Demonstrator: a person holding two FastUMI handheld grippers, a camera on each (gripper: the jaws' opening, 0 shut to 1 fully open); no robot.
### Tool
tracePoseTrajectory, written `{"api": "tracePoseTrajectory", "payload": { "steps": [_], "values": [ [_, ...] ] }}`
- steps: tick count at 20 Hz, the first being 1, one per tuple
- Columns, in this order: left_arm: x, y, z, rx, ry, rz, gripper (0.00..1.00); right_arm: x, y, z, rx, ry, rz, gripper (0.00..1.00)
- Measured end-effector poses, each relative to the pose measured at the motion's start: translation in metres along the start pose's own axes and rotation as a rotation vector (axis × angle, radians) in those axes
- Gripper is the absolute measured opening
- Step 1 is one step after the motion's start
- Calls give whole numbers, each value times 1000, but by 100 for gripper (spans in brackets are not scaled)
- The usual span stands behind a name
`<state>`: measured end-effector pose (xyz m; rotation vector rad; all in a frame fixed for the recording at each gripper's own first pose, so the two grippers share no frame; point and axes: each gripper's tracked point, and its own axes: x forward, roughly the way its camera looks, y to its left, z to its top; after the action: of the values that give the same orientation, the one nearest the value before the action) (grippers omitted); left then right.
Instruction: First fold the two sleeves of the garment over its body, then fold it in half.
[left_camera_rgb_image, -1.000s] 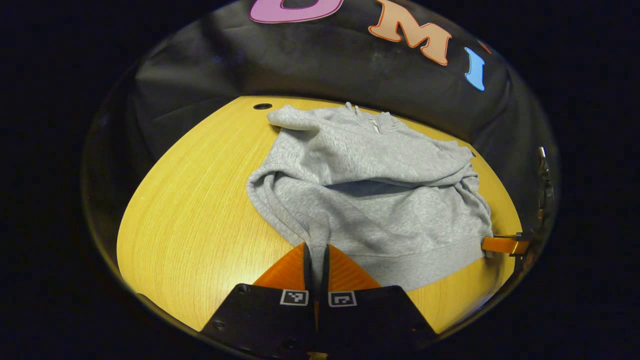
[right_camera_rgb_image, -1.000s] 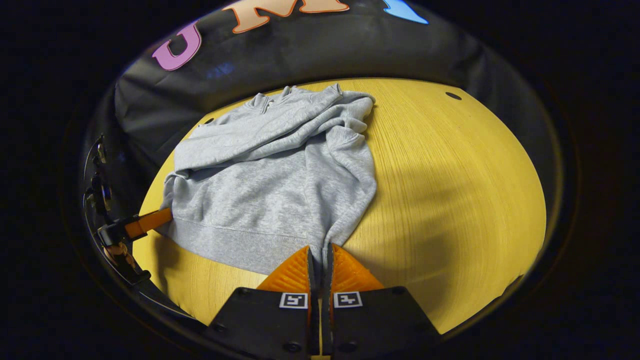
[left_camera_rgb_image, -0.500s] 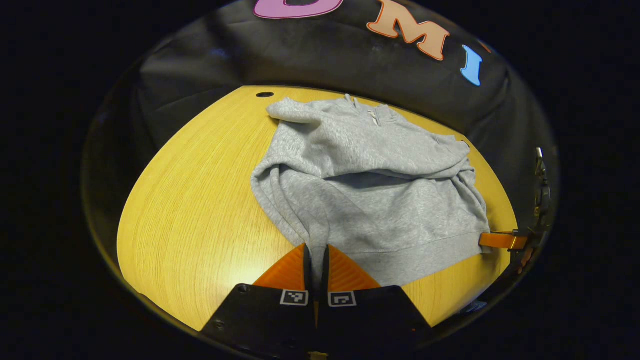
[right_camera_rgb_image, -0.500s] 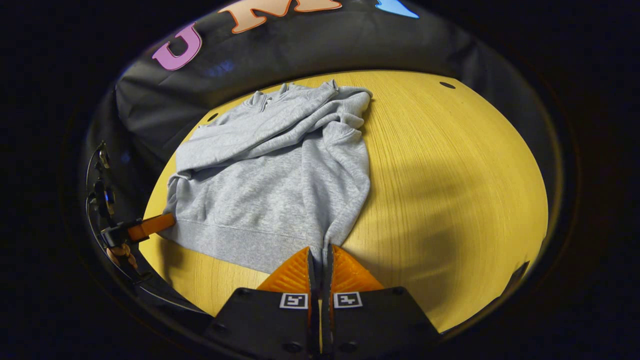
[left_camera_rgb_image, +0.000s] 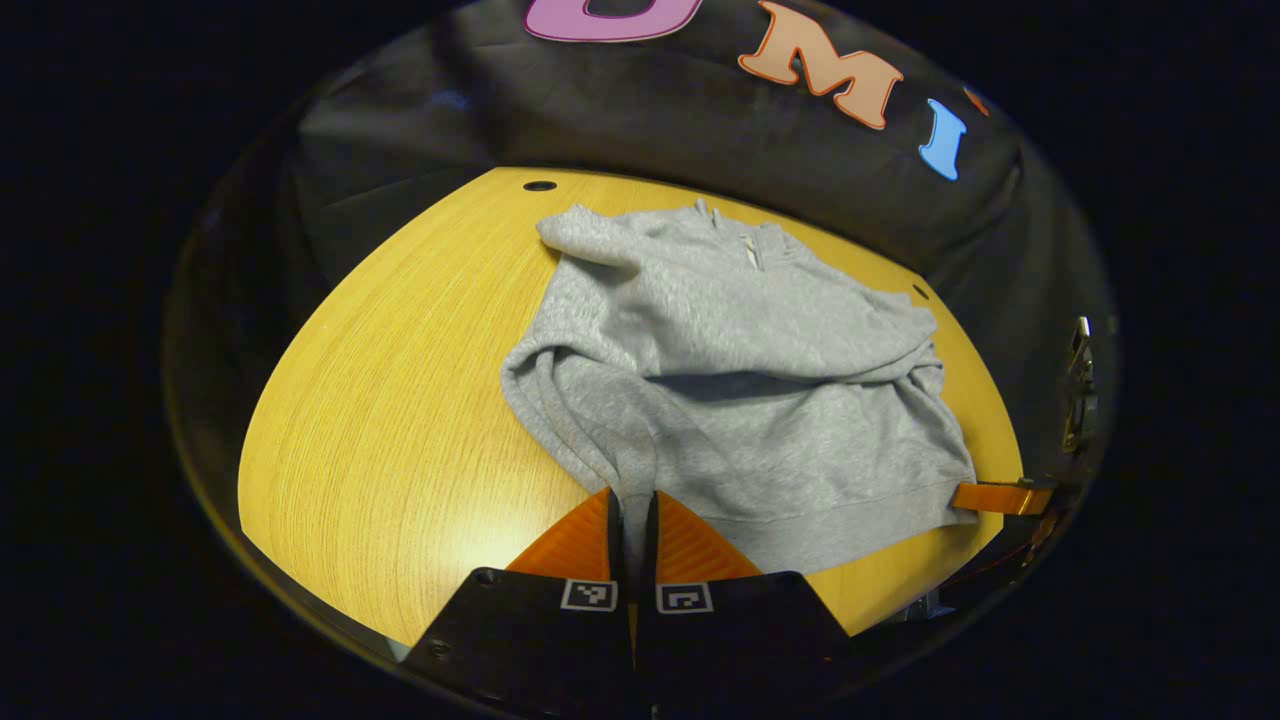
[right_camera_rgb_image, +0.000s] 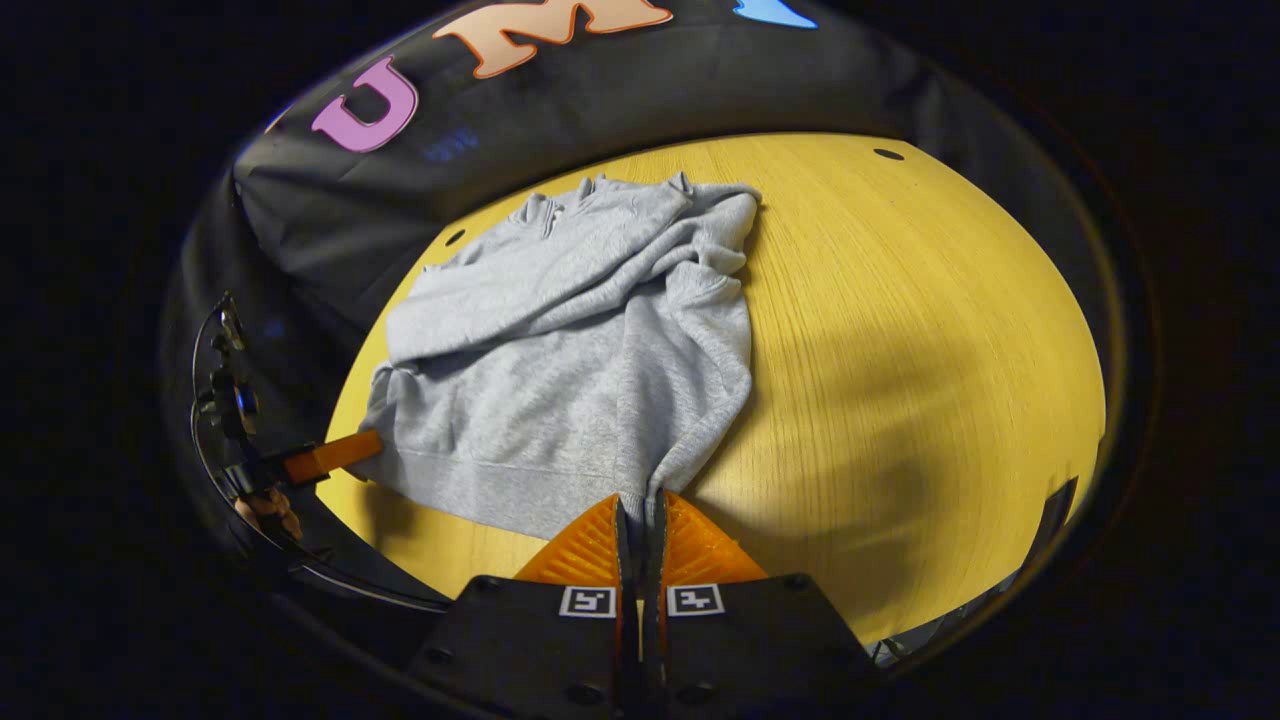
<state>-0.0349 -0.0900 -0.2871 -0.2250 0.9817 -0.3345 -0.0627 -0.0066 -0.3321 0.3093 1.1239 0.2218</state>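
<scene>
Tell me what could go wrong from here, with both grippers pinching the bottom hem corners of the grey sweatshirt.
The folded sleeves lie loose and bunched across the sweatshirt, so lifting the hem could spill them. The left gripper and right gripper each pinch only a thin bit of hem, which might slip out.

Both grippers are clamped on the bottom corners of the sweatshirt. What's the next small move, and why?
Probably lift both corners together and carry the hem toward the collar. The sleeves already lie across the sweatshirt, so only the half fold looks left. The left gripper and the right gripper each pinch a hem corner on the table, so an even lift should keep the hem straight.
</scene>
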Motion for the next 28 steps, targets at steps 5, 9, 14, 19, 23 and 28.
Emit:
{"api": "tracePoseTrajectory", "payload": {
  "steps": [5,9,14,19,23,28],
  "values": [
    [-11,-13,47,15,-75,-40,0,-23,27,49,87,-96,94,5],
    [-19,-19,81,-12,-126,-67,0,-34,38,84,123,-162,143,5],
    [-18,-15,117,-56,-155,-73,0,-40,44,124,239,-206,207,4],
    [2,-13,147,-94,-140,-69,0,-24,45,156,336,-209,225,4],
    [31,-10,170,-131,-120,-51,0,8,36,183,372,-214,187,4],
    [75,5,165,-238,-20,32,0,52,20,195,395,-194,117,4]
  ]
}}
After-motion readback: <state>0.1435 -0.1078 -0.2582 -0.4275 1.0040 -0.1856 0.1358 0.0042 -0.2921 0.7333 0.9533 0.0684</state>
